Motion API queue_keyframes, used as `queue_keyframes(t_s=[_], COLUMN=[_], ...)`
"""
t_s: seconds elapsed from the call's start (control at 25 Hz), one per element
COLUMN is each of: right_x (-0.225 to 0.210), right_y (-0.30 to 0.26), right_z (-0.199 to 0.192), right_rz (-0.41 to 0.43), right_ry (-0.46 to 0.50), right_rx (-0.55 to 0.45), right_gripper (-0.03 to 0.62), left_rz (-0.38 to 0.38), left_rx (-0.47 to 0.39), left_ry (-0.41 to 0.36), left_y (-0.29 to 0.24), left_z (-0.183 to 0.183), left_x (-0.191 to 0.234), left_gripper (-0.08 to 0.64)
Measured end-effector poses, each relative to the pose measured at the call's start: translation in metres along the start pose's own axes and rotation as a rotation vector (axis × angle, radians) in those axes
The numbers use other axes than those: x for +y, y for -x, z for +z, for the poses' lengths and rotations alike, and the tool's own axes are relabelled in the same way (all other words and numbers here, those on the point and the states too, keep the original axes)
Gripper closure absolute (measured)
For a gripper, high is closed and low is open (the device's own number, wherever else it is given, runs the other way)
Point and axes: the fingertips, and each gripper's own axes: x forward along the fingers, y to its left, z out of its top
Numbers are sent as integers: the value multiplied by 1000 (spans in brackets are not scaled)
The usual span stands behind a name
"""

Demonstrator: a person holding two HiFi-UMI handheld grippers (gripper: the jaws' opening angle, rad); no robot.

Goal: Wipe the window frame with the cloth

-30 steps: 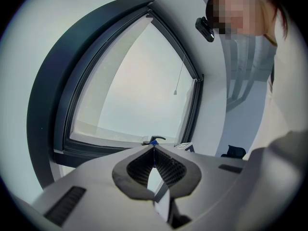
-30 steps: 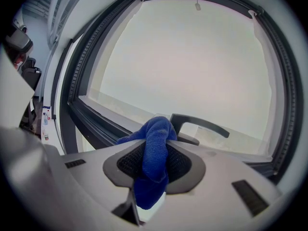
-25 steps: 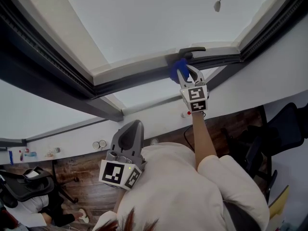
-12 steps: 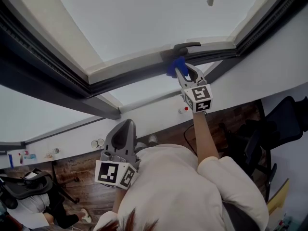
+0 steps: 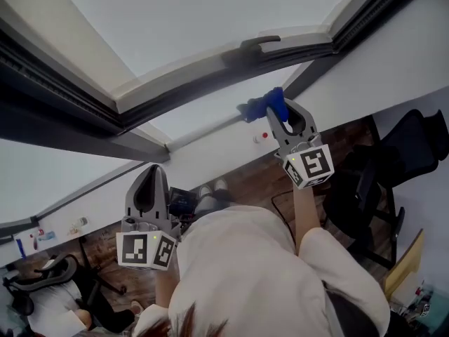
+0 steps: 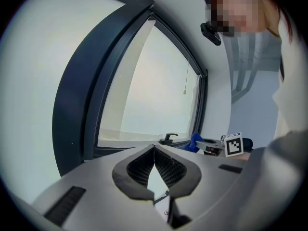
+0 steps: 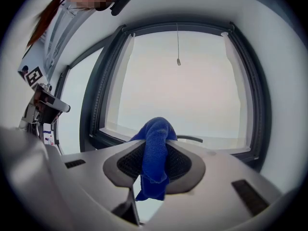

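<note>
My right gripper (image 5: 275, 109) is shut on a blue cloth (image 5: 262, 106), which bulges out past its jaws (image 7: 156, 139). The cloth hangs in the air, apart from the dark window frame (image 5: 210, 74), below its lower rail and the black handle (image 5: 256, 42). In the right gripper view the frame (image 7: 96, 105) and handle (image 7: 190, 139) lie a short way ahead of the cloth. My left gripper (image 5: 149, 171) is held low at the left with its jaws shut (image 6: 154, 148) and nothing between them. From the left gripper view I see the right gripper (image 6: 211, 146) and the cloth (image 6: 194, 141) beside the handle (image 6: 168, 138).
A blind cord with a small weight (image 7: 178, 61) hangs in front of the pane. White wall runs under the frame (image 5: 210, 156). Below are wooden floor, a black office chair (image 5: 410, 161) at the right and another chair (image 5: 42, 286) at the lower left.
The right gripper has drawn the cloth off the frame's lower rail by the handle, toward the lower right in the head view. The left gripper has drifted left and lower.
</note>
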Motion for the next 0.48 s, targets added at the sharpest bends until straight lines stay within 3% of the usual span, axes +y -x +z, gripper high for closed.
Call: queue_keyframes(t_s=[0.24,0.48], right_x=[12,-1], right_y=[20,26], right_z=[7,3], right_rz=[-48,-116], right_ry=[7,32], right_rx=[49,77], right_gripper=[480,480], left_rz=[-60,-138], left_rx=[53,26], left_ry=[-23,-24], left_y=[-2,-22], left_z=[0,8], left_x=[11,-11], left_gripper=[549,549])
